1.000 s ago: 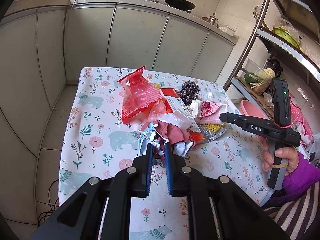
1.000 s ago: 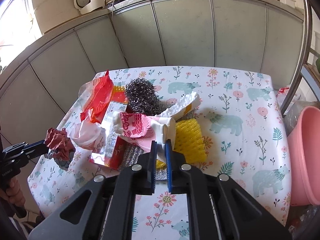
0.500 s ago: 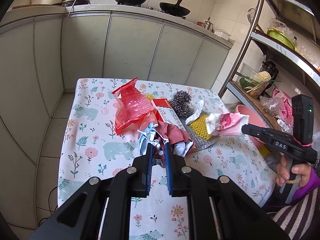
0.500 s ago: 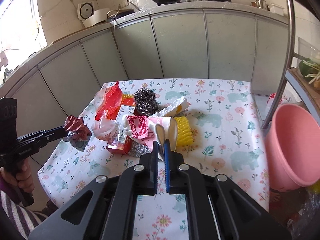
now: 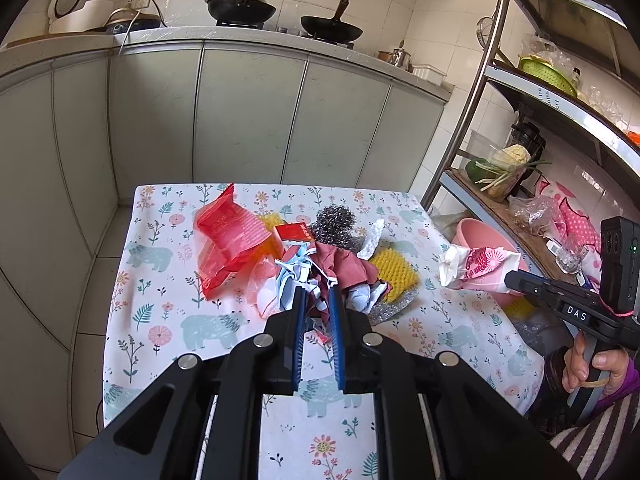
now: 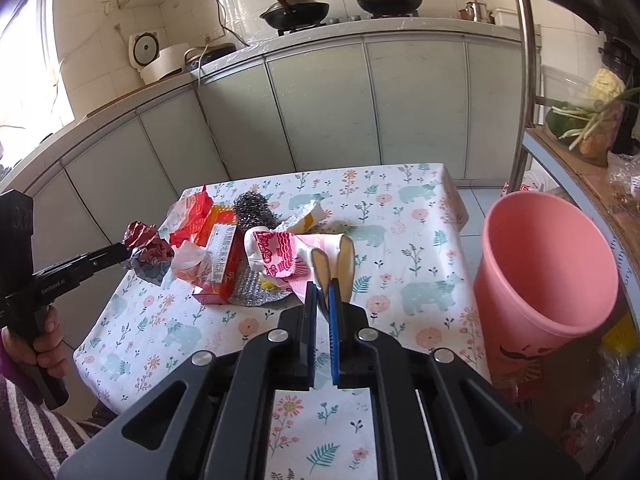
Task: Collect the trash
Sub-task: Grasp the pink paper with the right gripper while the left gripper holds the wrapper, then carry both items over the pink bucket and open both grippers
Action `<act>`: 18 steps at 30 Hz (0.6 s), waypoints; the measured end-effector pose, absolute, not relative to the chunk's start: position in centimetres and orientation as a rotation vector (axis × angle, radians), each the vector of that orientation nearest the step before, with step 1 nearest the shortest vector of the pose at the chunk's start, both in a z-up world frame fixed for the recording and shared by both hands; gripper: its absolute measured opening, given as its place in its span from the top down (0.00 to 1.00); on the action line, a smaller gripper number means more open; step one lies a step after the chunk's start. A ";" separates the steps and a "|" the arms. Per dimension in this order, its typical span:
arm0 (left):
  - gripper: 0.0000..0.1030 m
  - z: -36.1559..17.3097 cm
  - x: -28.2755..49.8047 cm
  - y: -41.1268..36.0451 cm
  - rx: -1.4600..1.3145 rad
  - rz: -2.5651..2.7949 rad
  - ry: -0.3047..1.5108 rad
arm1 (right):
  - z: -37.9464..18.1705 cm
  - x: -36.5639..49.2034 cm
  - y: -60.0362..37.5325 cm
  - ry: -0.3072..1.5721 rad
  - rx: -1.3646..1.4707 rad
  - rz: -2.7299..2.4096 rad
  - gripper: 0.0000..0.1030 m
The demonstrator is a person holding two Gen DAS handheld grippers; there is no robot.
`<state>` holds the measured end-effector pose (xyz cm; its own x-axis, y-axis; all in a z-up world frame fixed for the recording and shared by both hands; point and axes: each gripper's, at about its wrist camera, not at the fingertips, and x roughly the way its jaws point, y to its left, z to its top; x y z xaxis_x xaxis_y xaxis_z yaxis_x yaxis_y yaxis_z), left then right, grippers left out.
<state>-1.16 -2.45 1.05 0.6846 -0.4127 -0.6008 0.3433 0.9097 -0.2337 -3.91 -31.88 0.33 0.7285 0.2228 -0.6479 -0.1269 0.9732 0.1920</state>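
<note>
My left gripper (image 5: 318, 294) is shut on a crumpled wad of dark-red and pale-blue paper (image 5: 336, 262), held above the table's left edge; the wad also shows in the right wrist view (image 6: 146, 242). My right gripper (image 6: 323, 290) is shut on a crushed pink-and-white paper cup (image 6: 280, 258), lifted off the table; the cup also shows in the left wrist view (image 5: 480, 264), near the pink bucket (image 6: 548, 264). Left on the table are a red plastic bag (image 5: 228, 236), a steel scourer (image 6: 252, 210), a red box (image 6: 222, 260) and a yellow foam net (image 5: 390, 266).
The table has a floral cloth (image 6: 400, 216). The pink bucket stands on the floor off the table's right side, by a metal shelf rack (image 5: 476, 120) with vegetables and bags. Grey kitchen cabinets (image 5: 248, 120) stand behind the table.
Both grippers have risen and drawn back from the pile with their trash. The right gripper has carried the paper cup to the right, toward the pink bucket.
</note>
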 end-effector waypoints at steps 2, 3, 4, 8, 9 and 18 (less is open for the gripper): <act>0.89 1.3 -1.0 -2.9 -0.100 -0.434 0.693 | 0.4 -4.1 -32.3 0.726 0.145 0.182 0.94; 0.89 1.5 -1.0 -3.1 -0.096 -0.439 0.690 | 0.4 -4.3 -32.5 0.723 0.150 0.175 0.94; 0.89 1.7 -0.9 -3.4 -0.089 -0.445 0.684 | 0.4 -4.4 -32.7 0.721 0.154 0.170 0.94; 0.89 2.3 -0.8 -4.6 -0.073 -0.466 0.670 | 0.4 -5.0 -33.8 0.712 0.169 0.139 0.94; 0.89 2.5 -0.7 -5.0 -0.070 -0.472 0.666 | 0.4 -5.1 -34.1 0.709 0.174 0.133 0.94; 0.89 3.7 0.7 -9.2 -0.041 -0.566 0.640 | 0.9 -6.9 -38.3 0.668 0.208 0.004 0.94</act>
<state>0.73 -9.19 3.68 0.6564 -0.5119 -0.5541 0.4875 0.8484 -0.2063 -6.87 -38.31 0.91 0.7857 0.0700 -0.6146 0.0636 0.9792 0.1929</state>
